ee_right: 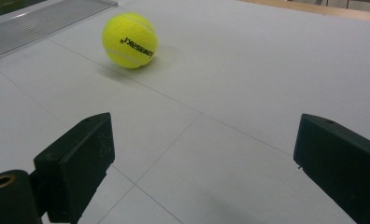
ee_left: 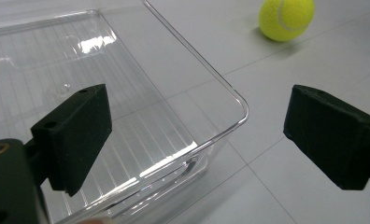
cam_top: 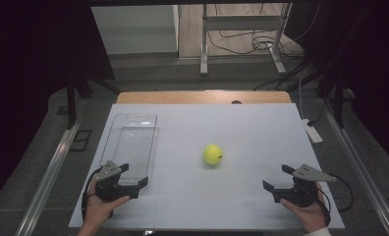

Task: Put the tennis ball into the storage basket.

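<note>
Yellow felt catches our eye first: a tennis ball sits alone on the white counter, roughly midway between our two hands and a little farther out from us. In the right gripper view the ball lies ahead and to the left, with dark lettering printed across it (upside down from that angle), and it throws a soft shadow on the counter.

Our left gripper hovers at the near end of a clear plastic tray, which stretches lengthwise away from us along the left side of the counter. Its jaws are spread wide with nothing between the pads; in the left gripper view the tray's rounded near corner shows in the gap between them, without either jaw touching it, and the ball lies beyond, well apart from the tray.

Our right gripper is held low at the near right of the counter, pointing in toward the middle. Its jaws are likewise spread apart and empty, bare counter showing between them. The ball is well clear of both grippers.
</note>
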Motion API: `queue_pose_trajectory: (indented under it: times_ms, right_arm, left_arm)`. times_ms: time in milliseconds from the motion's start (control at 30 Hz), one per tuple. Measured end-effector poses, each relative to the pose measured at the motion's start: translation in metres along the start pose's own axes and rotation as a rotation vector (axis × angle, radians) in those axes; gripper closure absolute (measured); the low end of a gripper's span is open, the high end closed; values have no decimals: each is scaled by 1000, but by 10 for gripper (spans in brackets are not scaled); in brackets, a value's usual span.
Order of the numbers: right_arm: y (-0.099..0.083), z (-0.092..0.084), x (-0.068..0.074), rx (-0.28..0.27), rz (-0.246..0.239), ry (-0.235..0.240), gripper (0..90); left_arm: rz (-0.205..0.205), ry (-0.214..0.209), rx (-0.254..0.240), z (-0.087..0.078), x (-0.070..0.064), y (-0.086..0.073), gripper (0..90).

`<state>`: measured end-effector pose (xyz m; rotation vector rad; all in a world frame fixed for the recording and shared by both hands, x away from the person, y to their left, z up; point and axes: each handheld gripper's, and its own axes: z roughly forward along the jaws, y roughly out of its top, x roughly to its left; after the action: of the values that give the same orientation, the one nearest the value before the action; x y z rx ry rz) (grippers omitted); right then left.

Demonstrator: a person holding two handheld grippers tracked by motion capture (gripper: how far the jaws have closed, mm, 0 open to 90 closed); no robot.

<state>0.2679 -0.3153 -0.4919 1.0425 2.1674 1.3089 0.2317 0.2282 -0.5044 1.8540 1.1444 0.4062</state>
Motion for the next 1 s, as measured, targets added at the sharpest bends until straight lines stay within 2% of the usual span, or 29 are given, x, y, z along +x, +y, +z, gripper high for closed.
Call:
queue_pose_trajectory:
  times_ms: [1000]
  right_arm:
    - [-1, 1, -1, 7, 11, 20, 66]
  left_arm:
    - [19, 9, 1, 0, -2, 2, 90]
